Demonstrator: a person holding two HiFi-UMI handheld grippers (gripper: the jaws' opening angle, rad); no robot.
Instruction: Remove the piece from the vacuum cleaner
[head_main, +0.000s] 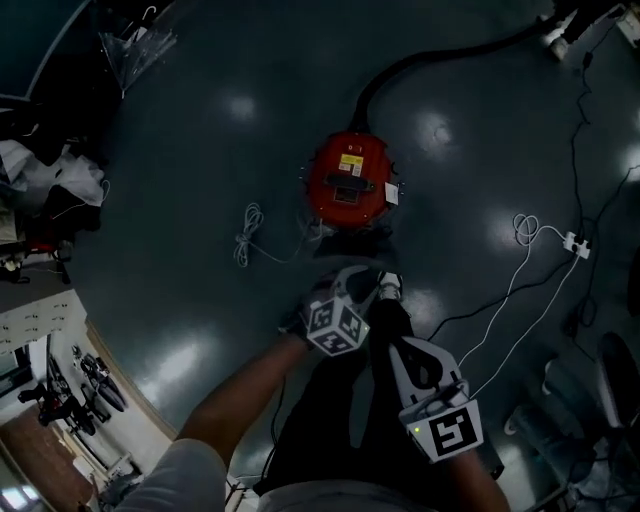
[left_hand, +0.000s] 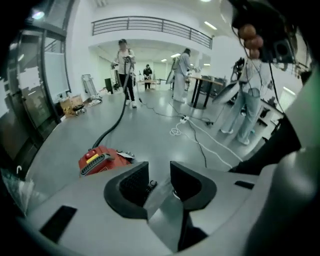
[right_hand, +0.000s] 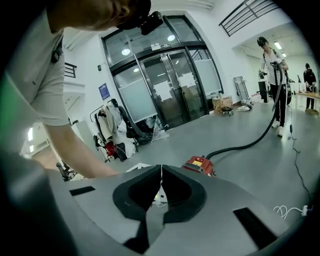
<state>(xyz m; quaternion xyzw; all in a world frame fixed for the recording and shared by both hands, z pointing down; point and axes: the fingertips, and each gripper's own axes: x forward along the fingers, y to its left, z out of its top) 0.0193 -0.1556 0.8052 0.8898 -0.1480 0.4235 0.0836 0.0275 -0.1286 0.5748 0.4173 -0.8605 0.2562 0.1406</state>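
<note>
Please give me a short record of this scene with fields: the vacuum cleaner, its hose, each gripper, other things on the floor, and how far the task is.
vacuum cleaner: red, standing on the dark floor, ahead of both grippers
hose: black, joined to the vacuum cleaner's far side, runs away across the floor
left gripper: jaws apart, nothing between them
right gripper: jaws together, empty
white cable: loose coil on the floor, left of the vacuum cleaner
task: neither gripper touches the vacuum cleaner yet
</note>
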